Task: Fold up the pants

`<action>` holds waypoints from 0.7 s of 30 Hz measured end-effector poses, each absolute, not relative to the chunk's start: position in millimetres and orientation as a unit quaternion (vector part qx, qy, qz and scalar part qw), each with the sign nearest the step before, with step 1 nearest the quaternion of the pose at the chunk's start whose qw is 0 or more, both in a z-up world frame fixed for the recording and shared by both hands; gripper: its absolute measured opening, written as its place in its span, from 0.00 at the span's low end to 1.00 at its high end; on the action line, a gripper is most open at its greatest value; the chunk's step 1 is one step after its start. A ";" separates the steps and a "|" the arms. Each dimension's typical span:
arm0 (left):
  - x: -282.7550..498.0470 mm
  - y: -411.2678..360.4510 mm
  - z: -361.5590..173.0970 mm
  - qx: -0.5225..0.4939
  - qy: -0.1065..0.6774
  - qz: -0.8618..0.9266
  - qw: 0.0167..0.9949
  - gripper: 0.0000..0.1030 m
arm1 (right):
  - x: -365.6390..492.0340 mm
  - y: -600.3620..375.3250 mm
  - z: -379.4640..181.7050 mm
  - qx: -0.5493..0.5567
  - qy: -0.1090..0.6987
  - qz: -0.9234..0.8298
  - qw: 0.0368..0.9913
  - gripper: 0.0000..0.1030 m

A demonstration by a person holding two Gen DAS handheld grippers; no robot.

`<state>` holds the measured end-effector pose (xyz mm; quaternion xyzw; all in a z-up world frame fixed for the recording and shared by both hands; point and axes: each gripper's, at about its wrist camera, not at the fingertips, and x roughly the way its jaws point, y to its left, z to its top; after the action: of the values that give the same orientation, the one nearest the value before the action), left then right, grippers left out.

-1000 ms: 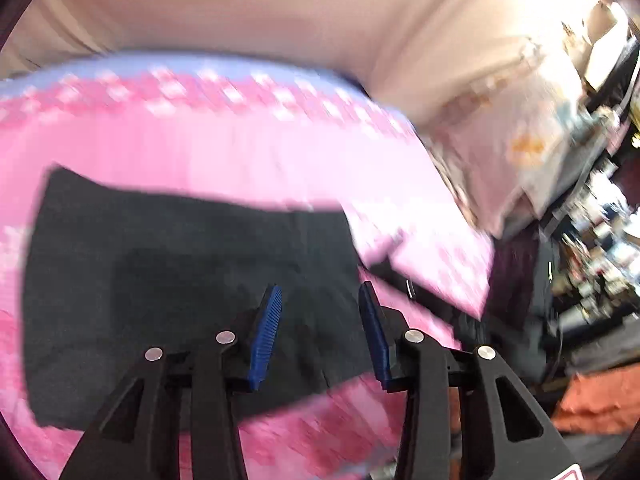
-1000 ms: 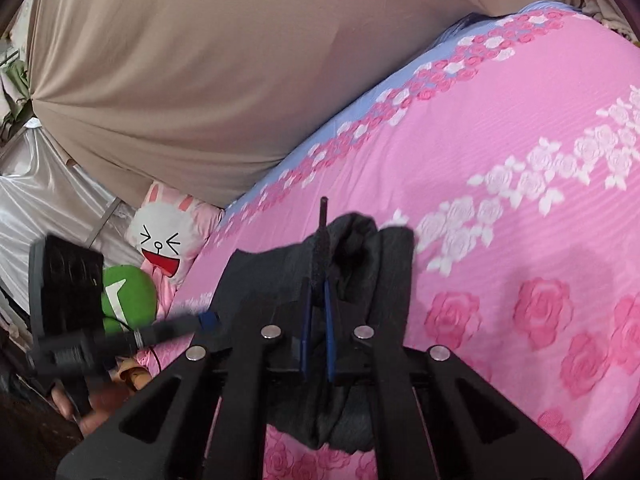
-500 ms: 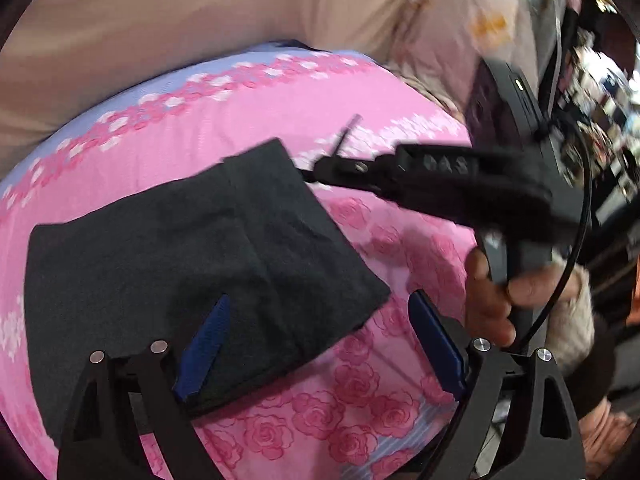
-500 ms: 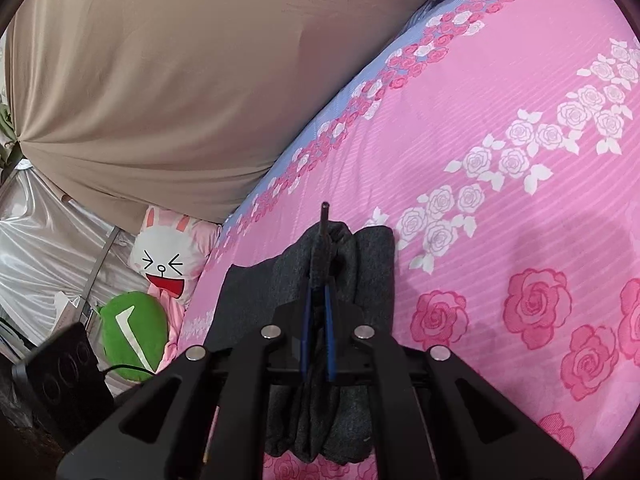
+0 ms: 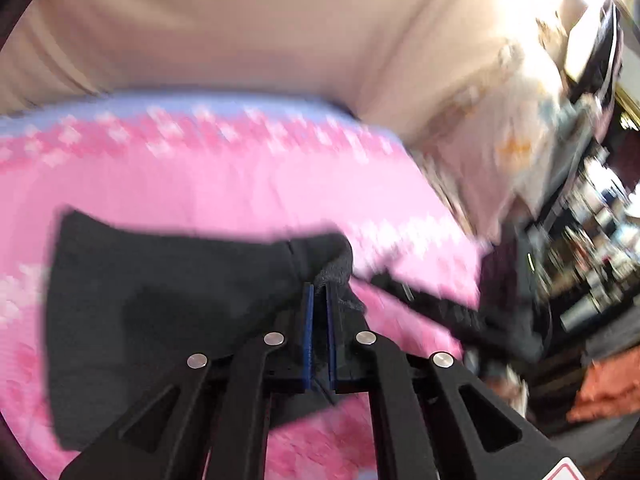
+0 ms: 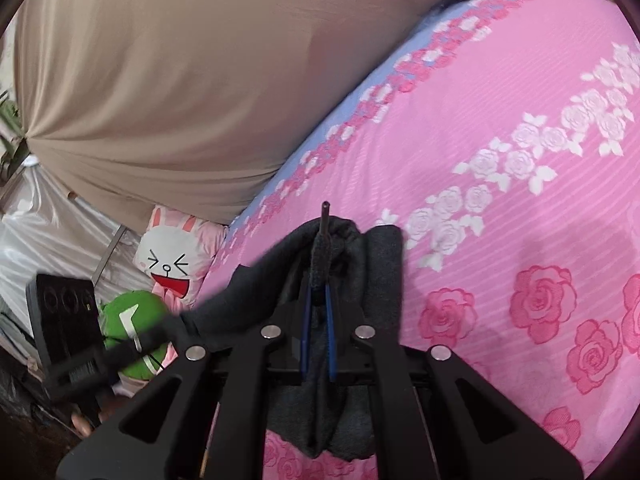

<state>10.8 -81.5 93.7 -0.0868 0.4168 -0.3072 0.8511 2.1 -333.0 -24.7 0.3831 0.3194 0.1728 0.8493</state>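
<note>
The dark grey, soft knit pants (image 5: 168, 312) lie partly folded on a bed with a pink bedsheet (image 6: 500, 184) that has white and pink roses on it. The left gripper (image 5: 318, 292) has just been closing, and now its blue pads pinch a bunched corner of the cloth, so it has a hold on the near right edge of the pants. The right gripper (image 6: 318, 292) is squeezed tight on another bunch of the same cloth, and grey folds hang down on both sides of it. Each gripper seems to hold one corner so that the person can lift that edge up and lay it over the rest of the pants to make the next fold. Holding two corners should keep the edge straight and stop the soft cloth from sagging in the middle. The rest of the pants rests flat on the sheet, farther from the left gripper. The left view is blurry, so small things in it are hard to make out. Behind the bed hangs a big tan curtain (image 6: 192, 80). At the end of the bed sit a white bunny pillow with a laughing face (image 6: 174, 256) and a round green cushion (image 6: 134, 320). The room at the right of the left view looks crowded, but it is too blurry to name anything.
</note>
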 end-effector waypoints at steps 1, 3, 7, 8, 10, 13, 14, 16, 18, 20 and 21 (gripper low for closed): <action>13.6 -76.7 99.0 -0.087 0.409 -0.301 0.857 0.03 | -0.2 -326.6 -19.4 0.369 0.317 0.175 0.856 0.05; 23.4 -66.3 108.7 -0.101 0.401 -0.293 0.862 0.03 | -1.7 -313.7 -13.4 0.343 0.320 0.180 0.864 0.06; 25.8 -67.8 113.2 -0.102 0.402 -0.302 0.859 0.03 | 7.0 -263.5 -20.9 0.258 0.377 0.200 0.867 0.10; 23.3 -72.6 110.8 -0.100 0.409 -0.312 0.852 0.04 | 8.3 -254.2 -25.1 0.237 0.393 0.198 0.866 0.11; 16.2 -85.7 103.4 -0.090 0.427 -0.337 0.834 0.08 | 5.4 -248.9 -26.8 0.218 0.400 0.192 0.870 0.11; -6.7 -111.9 86.4 -0.053 0.449 -0.376 0.809 0.46 | -18.0 -274.8 -15.1 0.229 0.373 0.185 0.880 0.44; -13.0 -117.1 81.3 -0.045 0.453 -0.381 0.805 0.53 | -31.2 -287.7 -11.1 0.223 0.366 0.169 0.887 0.51; -23.8 -129.8 68.3 -0.032 0.461 -0.391 0.796 0.62 | -53.3 -308.2 -5.8 0.208 0.364 0.137 0.898 0.51; -31.2 -146.1 48.6 -0.009 0.482 -0.394 0.782 0.65 | -77.1 -332.9 -1.9 0.215 0.359 0.089 0.904 0.51; -38.7 -161.3 29.0 0.023 0.496 -0.380 0.781 0.65 | -97.0 -353.0 2.7 0.241 0.341 0.053 0.907 0.51; -41.7 -166.0 23.0 0.040 0.493 -0.370 0.786 0.65 | -104.6 -361.2 4.7 0.261 0.328 0.045 0.907 0.51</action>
<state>-41.7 -166.0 23.0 0.0404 0.4933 -0.3702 0.7861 -104.6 -361.2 4.7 0.2610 0.3282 0.0448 0.9067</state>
